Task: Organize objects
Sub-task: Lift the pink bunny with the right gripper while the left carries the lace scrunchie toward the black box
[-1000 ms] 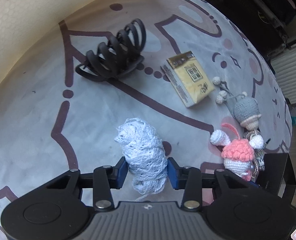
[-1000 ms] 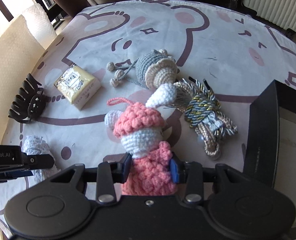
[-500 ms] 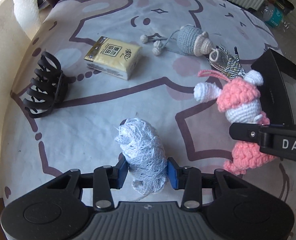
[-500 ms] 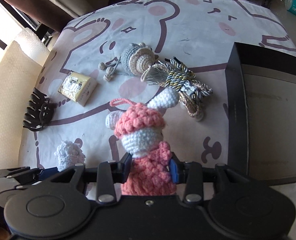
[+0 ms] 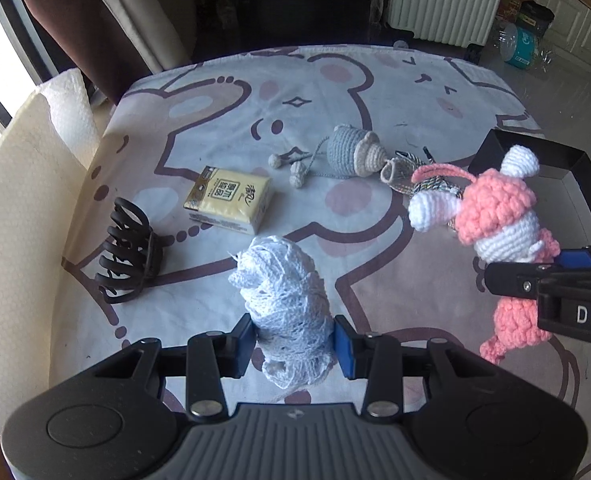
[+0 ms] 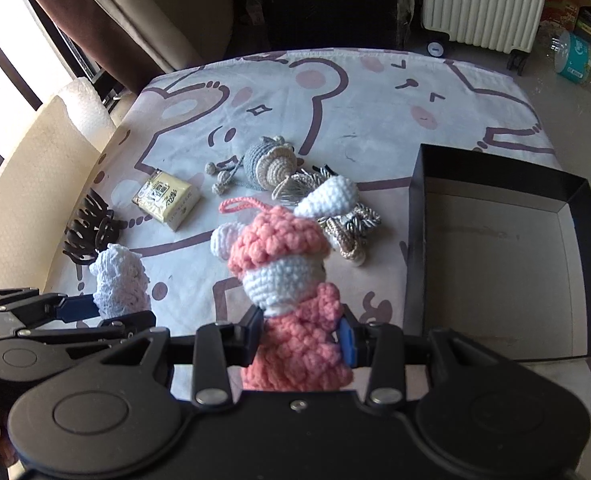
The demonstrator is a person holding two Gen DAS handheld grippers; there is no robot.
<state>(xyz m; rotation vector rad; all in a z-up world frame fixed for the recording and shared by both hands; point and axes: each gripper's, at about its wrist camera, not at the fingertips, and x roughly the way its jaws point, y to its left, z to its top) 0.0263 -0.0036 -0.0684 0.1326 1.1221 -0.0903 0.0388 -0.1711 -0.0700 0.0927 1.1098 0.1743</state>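
Observation:
My left gripper point(image 5: 293, 344) is shut on a white lace bundle point(image 5: 283, 300) and holds it above the table; the bundle also shows in the right wrist view point(image 6: 121, 280). My right gripper point(image 6: 301, 334) is shut on a pink and white crochet doll point(image 6: 291, 280), held in the air left of the black box point(image 6: 495, 260). The doll also shows in the left wrist view point(image 5: 499, 220). On the bear-print cloth lie a black hair claw point(image 5: 129, 256), a yellow tissue pack point(image 5: 229, 198), a grey crochet toy point(image 5: 351, 152) and a braided cord tassel point(image 6: 347, 220).
The black box is open, with a bare inside, at the table's right edge point(image 5: 535, 152). A cream chair back point(image 5: 11, 220) and a paper towel roll point(image 5: 71, 108) stand at the left. A white radiator point(image 6: 483, 0) is beyond the table.
Both grippers have risen and pulled back with their loads, so more of the table shows. The doll has moved right, closer to the black box.

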